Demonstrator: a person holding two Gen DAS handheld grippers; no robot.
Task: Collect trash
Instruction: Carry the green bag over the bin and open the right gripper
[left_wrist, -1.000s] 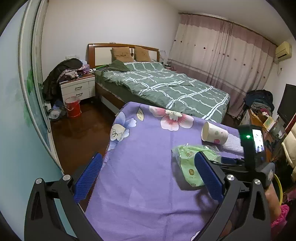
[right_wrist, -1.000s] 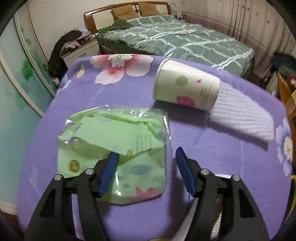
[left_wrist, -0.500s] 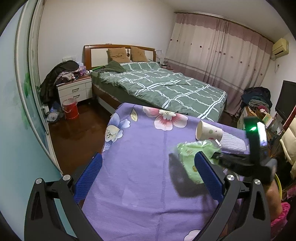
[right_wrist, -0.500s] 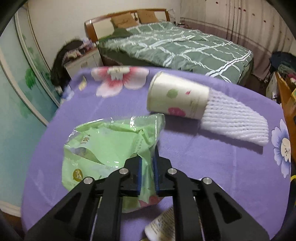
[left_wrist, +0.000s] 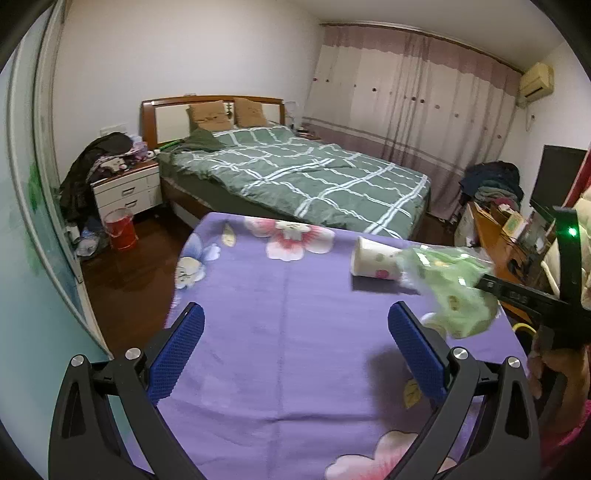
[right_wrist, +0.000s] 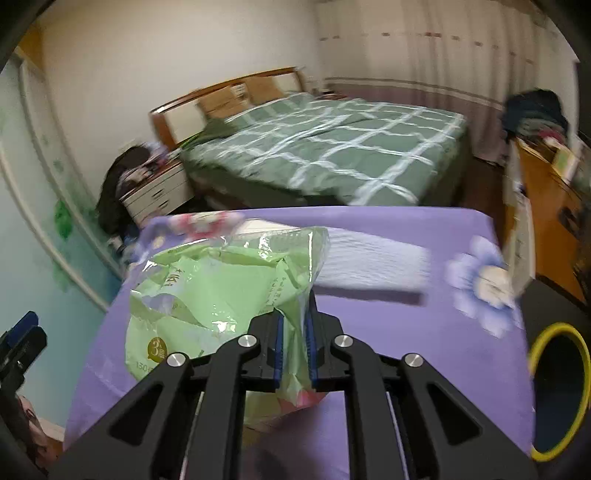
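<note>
Green crinkled plastic wrapper (right_wrist: 221, 291), soft and empty-looking, hangs clear of the table, pinched at one edge between the blue pads of the right gripper (right_wrist: 294, 343). Jaws are clamped hard on the film; most of the pack droops free to the left of them. Edge grip probably suits so limp a thing, letting it dangle for dropping. From the left wrist view the same wrapper (left_wrist: 454, 291) floats above the table's right edge.

Left gripper (left_wrist: 295, 350) stands wide open over the near half of the table, nothing between its pads, apparently waiting for its own piece.

White paper cup with small printed motifs (left_wrist: 373, 258) lies on its side toward the far right corner, mouth to the left. White foam mesh sleeve (right_wrist: 369, 258) lies flat just beside it. Both still to collect, by my reading.

Black bin with a yellow rim (right_wrist: 557, 391) sits off the table's right edge, near the loaded gripper; likely destination.

Table carries a purple cloth with pink and white flowers (left_wrist: 277, 332), otherwise bare. Beyond: bed with green checked quilt (left_wrist: 295, 177), white bedside drawers (left_wrist: 127, 192) heaped with clothes, red bucket (left_wrist: 120, 229) on dark wood floor, pinkish curtains (left_wrist: 406, 99).
</note>
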